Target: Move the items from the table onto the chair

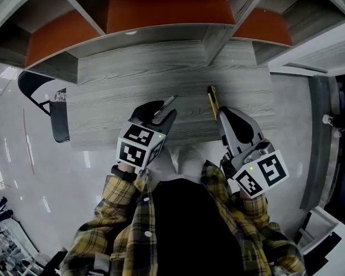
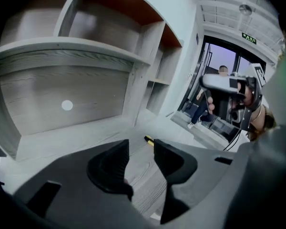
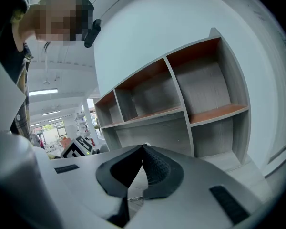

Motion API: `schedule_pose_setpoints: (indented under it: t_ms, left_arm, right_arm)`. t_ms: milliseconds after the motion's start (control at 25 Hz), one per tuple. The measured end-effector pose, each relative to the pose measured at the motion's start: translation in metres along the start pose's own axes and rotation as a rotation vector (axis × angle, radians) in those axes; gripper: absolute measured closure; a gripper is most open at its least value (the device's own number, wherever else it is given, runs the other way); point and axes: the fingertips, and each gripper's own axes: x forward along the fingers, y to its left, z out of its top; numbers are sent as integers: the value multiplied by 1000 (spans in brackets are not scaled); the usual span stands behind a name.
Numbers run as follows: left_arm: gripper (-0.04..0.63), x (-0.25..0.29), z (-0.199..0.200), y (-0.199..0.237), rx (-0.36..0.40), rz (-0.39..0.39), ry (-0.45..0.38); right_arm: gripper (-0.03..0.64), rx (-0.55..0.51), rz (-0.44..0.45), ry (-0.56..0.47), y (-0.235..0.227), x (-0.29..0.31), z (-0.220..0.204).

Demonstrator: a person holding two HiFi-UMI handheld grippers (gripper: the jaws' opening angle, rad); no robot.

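Observation:
A yellow and black utility knife lies on the grey wooden table; in the left gripper view the utility knife shows beyond the jaws. A slim silver-grey item lies just at the tips of my left gripper. The left gripper stands open, with only table surface seen in the gap. My right gripper hovers just right of the knife. The right gripper is shut, its pads meeting with nothing between them. The black chair stands left of the table.
Grey shelving with orange backs rises along the table's far side. A small clear item rests on the chair. White cabinets stand at the right on the glossy floor. A doorway opens to the right in the left gripper view.

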Motion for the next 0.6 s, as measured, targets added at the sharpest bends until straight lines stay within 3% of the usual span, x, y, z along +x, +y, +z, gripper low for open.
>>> schedule_pose_setpoints:
  t_ms: [600]
  left_arm:
    - [434, 92, -111, 58, 36, 57, 321]
  right_arm:
    - [598, 100, -30, 81, -1, 6, -52]
